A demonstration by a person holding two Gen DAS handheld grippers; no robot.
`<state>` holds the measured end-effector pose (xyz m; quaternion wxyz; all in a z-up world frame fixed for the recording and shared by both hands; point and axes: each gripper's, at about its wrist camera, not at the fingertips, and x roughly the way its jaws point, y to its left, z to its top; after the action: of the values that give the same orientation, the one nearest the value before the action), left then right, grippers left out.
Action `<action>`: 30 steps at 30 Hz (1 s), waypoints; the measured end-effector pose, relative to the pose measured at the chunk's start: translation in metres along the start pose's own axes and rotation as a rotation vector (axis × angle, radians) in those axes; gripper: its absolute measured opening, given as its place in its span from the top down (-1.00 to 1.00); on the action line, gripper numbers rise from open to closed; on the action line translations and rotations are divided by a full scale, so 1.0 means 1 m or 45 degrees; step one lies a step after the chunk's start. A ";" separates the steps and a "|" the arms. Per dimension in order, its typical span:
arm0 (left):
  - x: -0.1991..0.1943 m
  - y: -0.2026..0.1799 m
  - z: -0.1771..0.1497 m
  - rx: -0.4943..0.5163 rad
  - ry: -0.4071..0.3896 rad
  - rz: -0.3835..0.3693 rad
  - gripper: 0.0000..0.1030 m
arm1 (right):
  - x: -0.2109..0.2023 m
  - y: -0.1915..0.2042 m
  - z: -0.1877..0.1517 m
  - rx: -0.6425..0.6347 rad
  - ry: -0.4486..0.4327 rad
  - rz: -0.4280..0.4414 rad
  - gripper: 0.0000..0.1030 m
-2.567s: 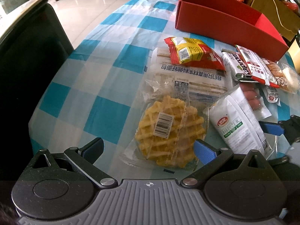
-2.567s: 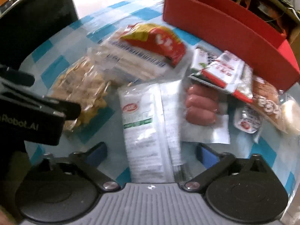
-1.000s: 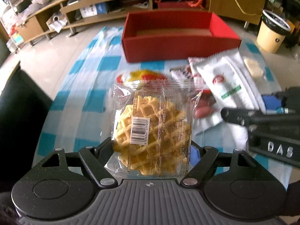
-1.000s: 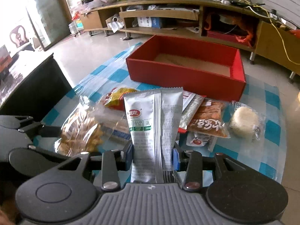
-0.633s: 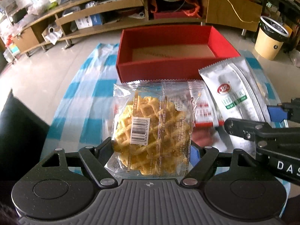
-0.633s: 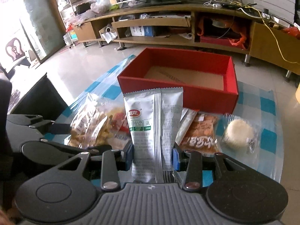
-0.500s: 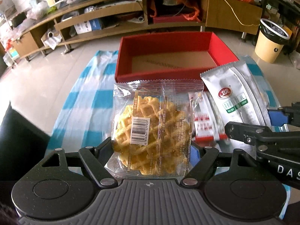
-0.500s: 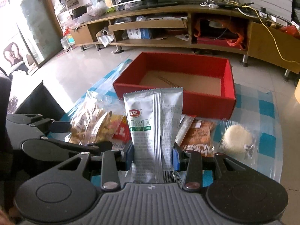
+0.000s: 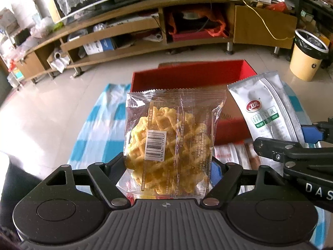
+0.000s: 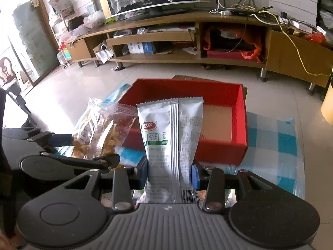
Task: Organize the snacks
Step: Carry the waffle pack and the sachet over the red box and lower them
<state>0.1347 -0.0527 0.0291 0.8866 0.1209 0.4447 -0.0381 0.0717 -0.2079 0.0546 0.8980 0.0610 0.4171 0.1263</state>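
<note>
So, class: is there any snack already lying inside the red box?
No: the red box shows only its bare brown floor, with no packet inside.

I see a table under a blue-and-white checked cloth (image 10: 270, 137), glossy on top. At 12 o'clock in both wrist views a red open box (image 10: 242, 123) sits on the cloth, its brown cardboard floor showing. In the left view, red-and-white snack packets (image 9: 231, 152) lie flat on the cloth at about 4 o'clock, just in front of the box's near wall.
</note>
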 end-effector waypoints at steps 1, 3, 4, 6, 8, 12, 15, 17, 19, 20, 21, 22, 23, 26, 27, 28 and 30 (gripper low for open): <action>0.003 -0.001 0.004 0.005 -0.002 0.007 -0.61 | 0.004 -0.002 0.005 0.006 -0.001 -0.005 0.24; 0.010 -0.003 0.014 0.010 -0.003 0.025 -0.61 | 0.011 -0.007 0.014 0.019 0.004 -0.014 0.24; 0.015 -0.004 0.019 0.012 -0.002 0.033 -0.61 | 0.016 -0.009 0.019 0.022 0.009 -0.021 0.24; 0.025 -0.005 0.030 0.006 0.006 0.042 -0.61 | 0.025 -0.014 0.028 0.029 0.013 -0.033 0.24; 0.035 -0.004 0.041 -0.010 0.021 0.034 -0.61 | 0.034 -0.019 0.038 0.043 0.014 -0.042 0.24; 0.051 -0.003 0.058 -0.028 0.018 0.039 -0.61 | 0.050 -0.031 0.055 0.071 0.011 -0.049 0.24; 0.063 -0.004 0.067 -0.025 0.014 0.054 -0.61 | 0.063 -0.037 0.066 0.075 0.014 -0.060 0.24; 0.072 -0.004 0.071 -0.030 0.021 0.056 -0.61 | 0.072 -0.040 0.071 0.081 0.022 -0.059 0.24; 0.082 -0.002 0.073 -0.041 0.036 0.058 -0.61 | 0.083 -0.045 0.074 0.093 0.036 -0.052 0.24; 0.087 -0.002 0.075 -0.046 0.045 0.062 -0.61 | 0.088 -0.046 0.075 0.097 0.043 -0.050 0.24; 0.093 -0.001 0.076 -0.053 0.055 0.065 -0.61 | 0.093 -0.047 0.076 0.099 0.050 -0.049 0.24; 0.097 0.000 0.077 -0.057 0.065 0.069 -0.61 | 0.100 -0.048 0.077 0.097 0.058 -0.051 0.24; 0.102 0.002 0.077 -0.065 0.077 0.073 -0.61 | 0.105 -0.048 0.078 0.092 0.065 -0.051 0.24; 0.112 0.006 0.077 -0.086 0.106 0.083 -0.61 | 0.119 -0.048 0.080 0.086 0.083 -0.044 0.24; 0.115 0.008 0.077 -0.090 0.112 0.084 -0.61 | 0.123 -0.048 0.081 0.087 0.084 -0.043 0.24; 0.118 0.009 0.078 -0.096 0.119 0.081 -0.61 | 0.127 -0.048 0.082 0.087 0.087 -0.044 0.24; 0.124 0.010 0.079 -0.108 0.138 0.082 -0.59 | 0.133 -0.049 0.083 0.091 0.085 -0.045 0.24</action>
<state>0.2724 -0.0576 -0.0228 0.8664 0.0992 0.4892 0.0158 0.2264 -0.2184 -0.0002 0.8829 0.0813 0.4521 0.0976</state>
